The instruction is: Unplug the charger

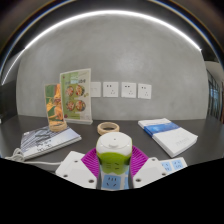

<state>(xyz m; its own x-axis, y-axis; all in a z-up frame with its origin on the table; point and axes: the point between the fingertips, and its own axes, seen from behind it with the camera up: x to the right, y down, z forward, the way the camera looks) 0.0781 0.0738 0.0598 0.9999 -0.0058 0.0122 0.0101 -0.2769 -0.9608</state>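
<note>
My gripper (113,168) is shut on a small charger (113,152) with a white cap and a green body. The purple pads (88,160) press on it from both sides. The charger is off the wall, well in front of a row of white wall sockets (120,90) on the grey wall beyond the table. No cable on the charger can be seen.
A leaflet stand (70,97) is at the back left, with a white device and cable (45,142) in front of it. A roll of tape (108,127) lies just beyond the charger. A stack of books (168,136) lies to the right.
</note>
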